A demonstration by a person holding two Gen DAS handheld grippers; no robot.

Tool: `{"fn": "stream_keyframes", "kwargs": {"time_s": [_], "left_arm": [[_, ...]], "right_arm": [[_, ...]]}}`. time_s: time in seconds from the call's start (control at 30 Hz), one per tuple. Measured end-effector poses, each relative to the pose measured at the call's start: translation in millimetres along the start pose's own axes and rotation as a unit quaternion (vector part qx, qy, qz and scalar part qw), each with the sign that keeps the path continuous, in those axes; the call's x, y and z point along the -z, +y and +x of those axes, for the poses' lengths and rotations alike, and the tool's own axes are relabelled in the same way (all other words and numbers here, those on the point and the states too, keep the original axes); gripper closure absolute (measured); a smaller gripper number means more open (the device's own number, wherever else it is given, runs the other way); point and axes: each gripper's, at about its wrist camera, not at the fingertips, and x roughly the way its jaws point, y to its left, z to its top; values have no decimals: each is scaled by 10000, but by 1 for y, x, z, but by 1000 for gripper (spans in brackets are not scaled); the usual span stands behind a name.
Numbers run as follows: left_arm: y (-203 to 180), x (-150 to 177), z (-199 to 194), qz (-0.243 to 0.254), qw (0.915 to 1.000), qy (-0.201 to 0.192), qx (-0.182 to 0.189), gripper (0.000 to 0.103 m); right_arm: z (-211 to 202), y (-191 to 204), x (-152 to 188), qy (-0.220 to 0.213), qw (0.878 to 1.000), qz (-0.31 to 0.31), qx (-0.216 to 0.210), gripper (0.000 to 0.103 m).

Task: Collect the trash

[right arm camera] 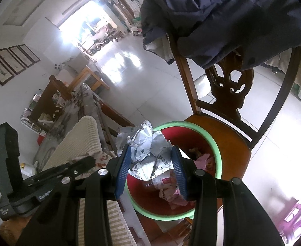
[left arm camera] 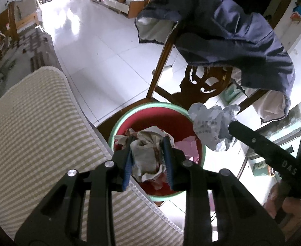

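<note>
- Left gripper point(left arm camera: 147, 160) clenches a brownish paper wad point(left arm camera: 146, 160) above the red basin point(left arm camera: 117, 123) on the chair seat point(right arm camera: 228, 131).
- Right gripper point(right arm camera: 150, 170) grasps a printed paper ball point(right arm camera: 146, 149) over the basin's near rim.
- Step in hand: dropping off; next, both jaws likely part so the trash falls inside.

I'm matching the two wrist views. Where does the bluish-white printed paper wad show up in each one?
Left wrist: printed paper wad right of centre, at the right gripper's tip.
Right wrist: centre, clamped between the blue pads.
Shared landmark: the green-rimmed red bin below it.
</note>
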Motion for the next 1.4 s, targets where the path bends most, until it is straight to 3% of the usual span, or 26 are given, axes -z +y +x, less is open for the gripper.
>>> {"fn": "stream_keyframes", "kwargs": {"time_s": [0.3,0.4,0.47,0.5,0.87,1.2,1.4], "left_arm": [[-6,-4,21,101,9997,209,75,69],[-2,-5,24,63,9997,212,67,60],[3,-5,23,5,9998,209,69,41],[5,-5,23,-35,9998,203,74,37],[34,2,1,-280,9995,36,147,26],[71,19,-51,-458,9964,-674,236,15],[104,33,-114,-453,9851,-1649,-190,6]], "right_arm": [[12,-5,-4,82,9999,102,26,63],[14,-4,-4,69,9999,135,63,60],[15,-5,-4,52,9998,179,113,57],[16,-5,-3,49,9996,222,140,56],[22,10,10,137,9991,284,282,49],[6,57,36,-128,9987,42,495,38],[-16,118,55,-709,9948,-482,557,18]]}}
